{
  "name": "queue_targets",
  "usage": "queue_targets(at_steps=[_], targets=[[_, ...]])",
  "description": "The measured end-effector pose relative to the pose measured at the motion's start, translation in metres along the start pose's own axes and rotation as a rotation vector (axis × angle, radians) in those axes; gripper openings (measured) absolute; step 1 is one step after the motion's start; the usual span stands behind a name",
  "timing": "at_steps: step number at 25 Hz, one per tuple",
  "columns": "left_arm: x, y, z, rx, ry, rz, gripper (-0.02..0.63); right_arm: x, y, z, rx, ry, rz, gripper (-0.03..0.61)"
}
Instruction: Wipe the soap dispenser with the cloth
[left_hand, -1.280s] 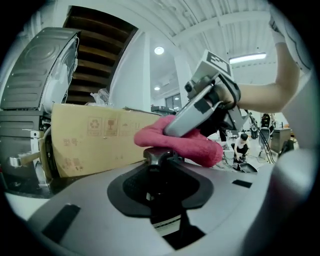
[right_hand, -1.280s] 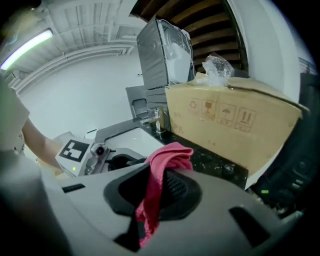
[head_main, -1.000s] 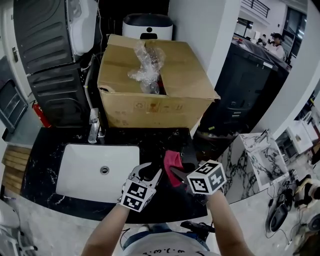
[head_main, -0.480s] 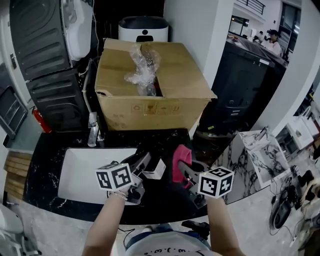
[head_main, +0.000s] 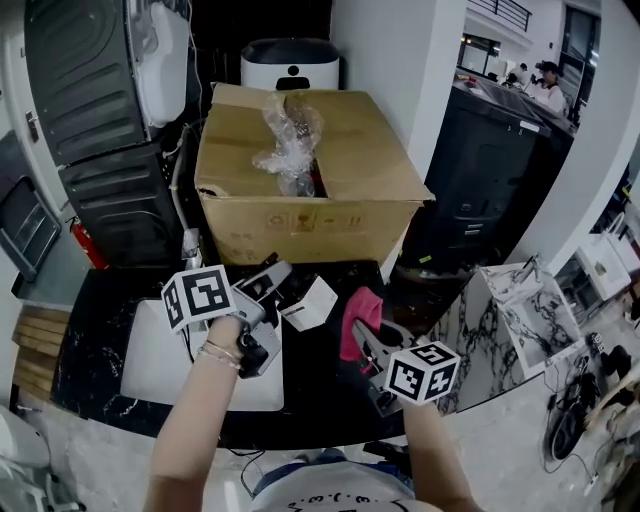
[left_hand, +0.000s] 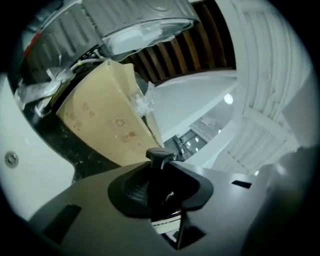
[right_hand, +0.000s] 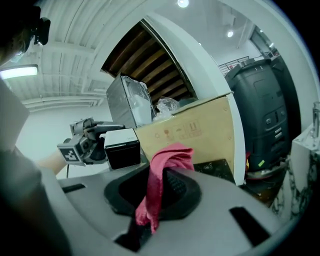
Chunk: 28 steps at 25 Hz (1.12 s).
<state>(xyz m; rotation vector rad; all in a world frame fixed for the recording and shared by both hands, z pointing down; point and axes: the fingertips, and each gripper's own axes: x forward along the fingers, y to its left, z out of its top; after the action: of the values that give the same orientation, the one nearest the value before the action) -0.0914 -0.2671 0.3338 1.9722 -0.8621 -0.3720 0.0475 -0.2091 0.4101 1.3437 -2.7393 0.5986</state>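
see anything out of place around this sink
A big cardboard box sits on the dark counter right behind the sink, flaps open, crumpled clear plastic poking out its top. Odd for a washbasin; nothing looks spilled or broken.

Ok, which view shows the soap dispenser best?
The right gripper view: the soap dispenser appears whole from the side, white top over black face. The head view shows it from above, small, in the left gripper. The left gripper view shows only a dark part between its jaws.
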Motion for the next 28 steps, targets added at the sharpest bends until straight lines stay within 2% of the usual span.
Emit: queue_targets(at_steps=[4, 5, 6, 10, 14, 17, 19, 25, 28], targets=[[-0.014, 0.025, -0.011, -0.501, -0.117, -0.188, 0.110, 0.000, 0.013, 0.014, -0.063, -0.077, 0.016, 0.052], [-0.017, 0.034, -0.015, -0.579, -0.148, -0.211, 0.110, 0.000, 0.016, 0.018, -0.084, -0.089, 0.023, 0.052], [-0.020, 0.042, -0.018, -0.621, -0.174, -0.218, 0.109, 0.001, 0.019, 0.021, -0.108, -0.096, 0.031, 0.052], [-0.024, 0.064, -0.026, -0.673, -0.217, -0.172, 0.110, 0.015, 0.037, 0.031, -0.209, -0.095, 0.069, 0.052], [-0.027, 0.075, -0.022, -0.724, -0.289, -0.131, 0.109, 0.029, 0.052, 0.035, -0.293, -0.120, 0.021, 0.052], [-0.030, 0.082, -0.018, -0.745, -0.346, -0.094, 0.109, 0.034, 0.066, 0.035, -0.326, -0.141, 0.029, 0.052], [-0.030, 0.085, -0.016, -0.754, -0.365, -0.082, 0.107, 0.034, 0.078, 0.035, -0.343, -0.155, 0.069, 0.052], [-0.029, 0.087, -0.006, -0.771, -0.382, -0.082, 0.107, 0.025, 0.110, 0.037, -0.374, -0.185, 0.262, 0.051], [-0.028, 0.086, -0.005, -0.776, -0.382, -0.093, 0.107, 0.022, 0.115, 0.037, -0.377, -0.184, 0.308, 0.051]])
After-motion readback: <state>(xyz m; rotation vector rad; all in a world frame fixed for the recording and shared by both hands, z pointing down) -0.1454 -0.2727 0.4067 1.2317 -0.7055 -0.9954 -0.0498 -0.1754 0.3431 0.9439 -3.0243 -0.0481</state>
